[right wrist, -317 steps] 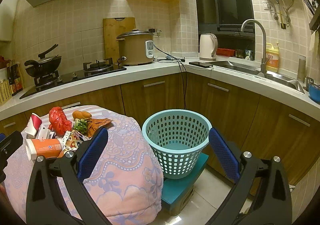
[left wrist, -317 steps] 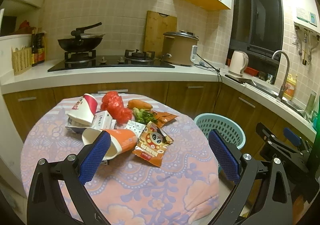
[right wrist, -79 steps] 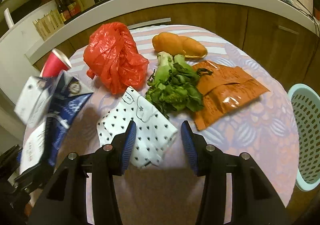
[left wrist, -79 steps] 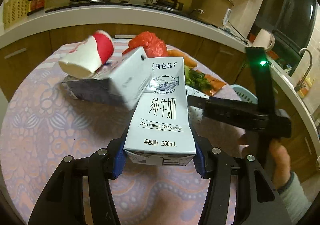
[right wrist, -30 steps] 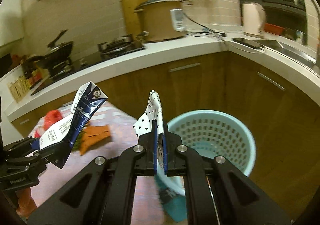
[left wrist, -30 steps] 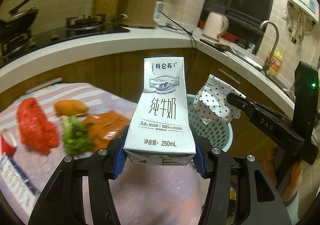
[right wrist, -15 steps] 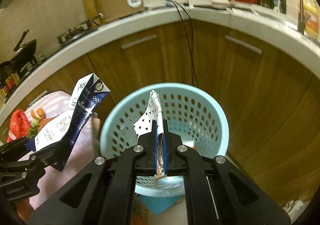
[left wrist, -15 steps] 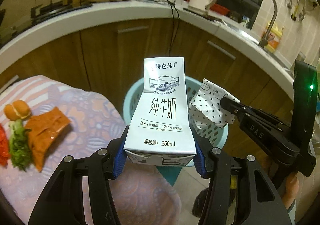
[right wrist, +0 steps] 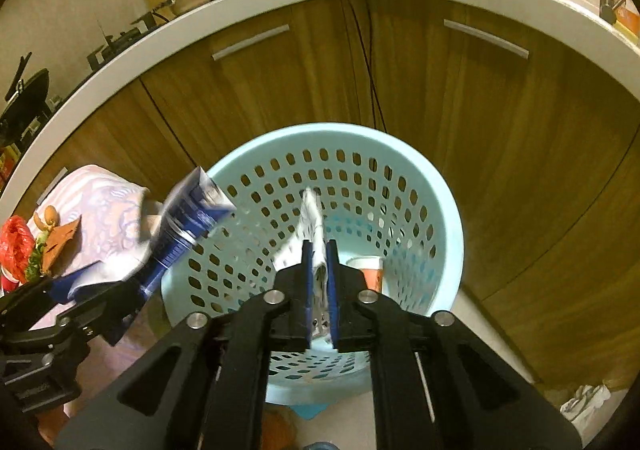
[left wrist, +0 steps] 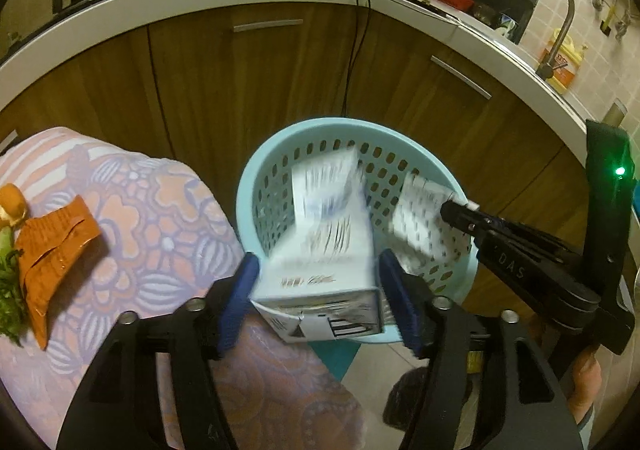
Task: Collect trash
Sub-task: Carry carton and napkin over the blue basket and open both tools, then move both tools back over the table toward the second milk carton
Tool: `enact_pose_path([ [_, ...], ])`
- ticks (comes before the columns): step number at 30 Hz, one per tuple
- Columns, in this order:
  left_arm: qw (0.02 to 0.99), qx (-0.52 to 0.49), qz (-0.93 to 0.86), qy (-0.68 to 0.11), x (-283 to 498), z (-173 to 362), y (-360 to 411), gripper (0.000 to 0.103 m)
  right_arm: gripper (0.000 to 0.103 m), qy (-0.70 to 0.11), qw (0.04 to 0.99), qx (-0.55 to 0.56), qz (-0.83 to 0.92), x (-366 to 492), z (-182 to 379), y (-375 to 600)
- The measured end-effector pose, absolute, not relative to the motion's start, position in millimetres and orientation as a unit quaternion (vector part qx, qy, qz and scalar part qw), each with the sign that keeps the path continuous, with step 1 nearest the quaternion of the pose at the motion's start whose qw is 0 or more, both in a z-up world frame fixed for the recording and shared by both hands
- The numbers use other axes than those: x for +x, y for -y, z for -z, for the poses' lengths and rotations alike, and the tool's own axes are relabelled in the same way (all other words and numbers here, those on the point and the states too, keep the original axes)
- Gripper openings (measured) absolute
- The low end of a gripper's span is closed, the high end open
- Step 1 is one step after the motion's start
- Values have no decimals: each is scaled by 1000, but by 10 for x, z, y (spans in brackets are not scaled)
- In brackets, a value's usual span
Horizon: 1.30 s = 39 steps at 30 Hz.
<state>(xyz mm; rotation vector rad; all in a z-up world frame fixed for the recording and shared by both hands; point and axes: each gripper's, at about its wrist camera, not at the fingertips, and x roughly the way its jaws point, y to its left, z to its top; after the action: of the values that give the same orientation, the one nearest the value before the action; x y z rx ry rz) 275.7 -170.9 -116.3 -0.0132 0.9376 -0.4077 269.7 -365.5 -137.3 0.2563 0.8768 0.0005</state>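
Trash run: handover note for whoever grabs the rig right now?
Left gripper: open, the milk carton tipping out between its fingers toward the basket, blurred.
Right gripper: shut on the polka-dot wrapper, over the basket mouth.
Done: a paper cup already lies in the basket.
Left: release the wrapper, check the carton landed inside. On the table remain an orange packet, a red bag, greens and what looks like a bread roll; only the packet and bag look like trash.

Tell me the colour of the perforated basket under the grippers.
Light blue basket, clearest in the right wrist view.
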Motion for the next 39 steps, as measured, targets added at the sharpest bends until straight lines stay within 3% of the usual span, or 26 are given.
enact_pose_path([
  [5,875,-11,187,-447,2761,1131,1655,68,18,-430,894,126,9,2694,1420,3699],
  [10,877,-19,186,-442,2726,1083,1590,68,40,-421,898,129,4,2652,1364,3692],
  [32,917,-78,111,-375,2069,507,590,68,40,-368,921,85,-100,2331,767,2639],
  [39,933,-91,1,-348,1698,392,-54,75,40,-364,917,61,-155,2210,771,1940],
])
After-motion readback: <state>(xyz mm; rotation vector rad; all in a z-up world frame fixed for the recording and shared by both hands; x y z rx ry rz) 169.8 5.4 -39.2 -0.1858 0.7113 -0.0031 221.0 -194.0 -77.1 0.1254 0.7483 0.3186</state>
